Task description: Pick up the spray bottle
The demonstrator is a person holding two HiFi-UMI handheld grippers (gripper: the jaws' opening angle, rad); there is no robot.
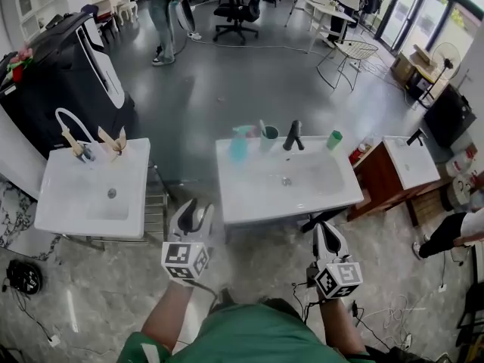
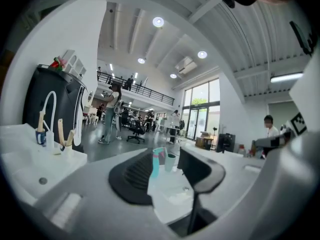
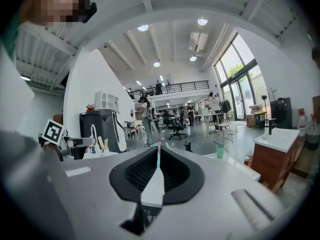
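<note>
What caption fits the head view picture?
Left tongs and right tongs hover before the white sink where the blue spray bottle stands.

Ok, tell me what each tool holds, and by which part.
Nothing: left tool and right tool are empty; the spray bottle stands on the sink.

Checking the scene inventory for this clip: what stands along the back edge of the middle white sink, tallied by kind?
Spray bottle: 1
Cups: 2, a darker cup and a green cup
Black faucet: 1
Total: 4
</note>
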